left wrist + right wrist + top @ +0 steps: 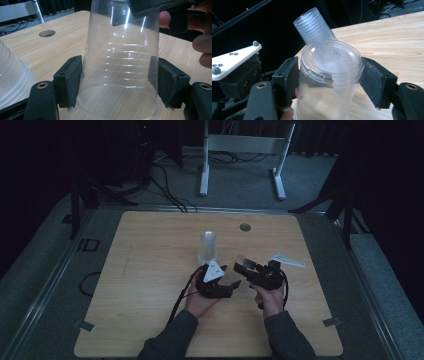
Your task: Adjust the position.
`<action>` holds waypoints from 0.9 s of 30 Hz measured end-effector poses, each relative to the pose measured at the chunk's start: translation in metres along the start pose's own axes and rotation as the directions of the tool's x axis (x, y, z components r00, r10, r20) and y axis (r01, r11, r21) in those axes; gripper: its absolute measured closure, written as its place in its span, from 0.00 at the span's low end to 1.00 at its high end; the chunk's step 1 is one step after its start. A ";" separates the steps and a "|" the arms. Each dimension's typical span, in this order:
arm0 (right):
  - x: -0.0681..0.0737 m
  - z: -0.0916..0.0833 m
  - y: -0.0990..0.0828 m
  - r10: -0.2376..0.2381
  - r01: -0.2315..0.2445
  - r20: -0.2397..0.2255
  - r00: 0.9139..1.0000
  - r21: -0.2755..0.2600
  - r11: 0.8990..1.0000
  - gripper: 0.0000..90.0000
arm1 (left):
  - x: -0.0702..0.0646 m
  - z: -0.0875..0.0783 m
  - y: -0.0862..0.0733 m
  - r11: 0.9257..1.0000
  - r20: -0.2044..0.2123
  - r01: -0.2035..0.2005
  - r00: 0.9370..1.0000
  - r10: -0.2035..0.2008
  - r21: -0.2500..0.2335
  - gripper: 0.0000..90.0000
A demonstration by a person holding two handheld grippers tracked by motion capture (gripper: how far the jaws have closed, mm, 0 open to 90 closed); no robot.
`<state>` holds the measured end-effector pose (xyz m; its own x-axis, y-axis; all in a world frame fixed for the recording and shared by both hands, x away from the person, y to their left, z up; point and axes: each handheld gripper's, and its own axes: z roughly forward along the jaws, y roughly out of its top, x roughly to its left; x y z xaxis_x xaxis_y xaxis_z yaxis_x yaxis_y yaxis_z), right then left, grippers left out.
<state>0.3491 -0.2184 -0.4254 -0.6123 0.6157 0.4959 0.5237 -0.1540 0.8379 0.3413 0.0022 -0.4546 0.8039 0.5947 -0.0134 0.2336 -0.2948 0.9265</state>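
Note:
A clear plastic cup (241,261) is held low over the wooden table (150,285), between the two hands. In the left gripper view the cup (120,62) hangs mouth toward me, and my left gripper (120,82) is shut on it, both pads pressed on its ribbed wall. In the right gripper view the cup's base (332,58) faces the camera between the jaws of my right gripper (329,81), which stand apart with a gap at the right pad. In the high view my left gripper (231,282) and my right gripper (246,268) meet at the cup.
A stack of clear cups (207,246) stands upside down just beyond the left gripper, and appears as the stack (11,80) and the stack (314,26). A round cable hole (244,227) lies near the far edge. White stand legs (240,150) and cables are on the floor behind.

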 end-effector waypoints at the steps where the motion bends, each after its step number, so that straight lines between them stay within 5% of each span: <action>1: 0.000 0.000 0.000 -0.001 0.001 0.000 1.000 0.002 1.000 0.36 | 0.000 0.000 0.000 1.000 0.000 0.001 1.000 -0.001 0.000 0.32; 27: -0.003 -0.010 0.002 -0.068 0.069 -0.015 0.998 0.045 0.997 0.37 | 0.015 -0.013 0.005 1.000 -0.013 -0.007 1.000 0.007 0.003 0.32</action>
<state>0.3456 -0.2282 -0.4226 -0.6557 0.6127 0.4412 0.5063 -0.0767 0.8590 0.3475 0.0199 -0.4455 0.7987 0.6018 -0.0018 0.2291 -0.3012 0.9256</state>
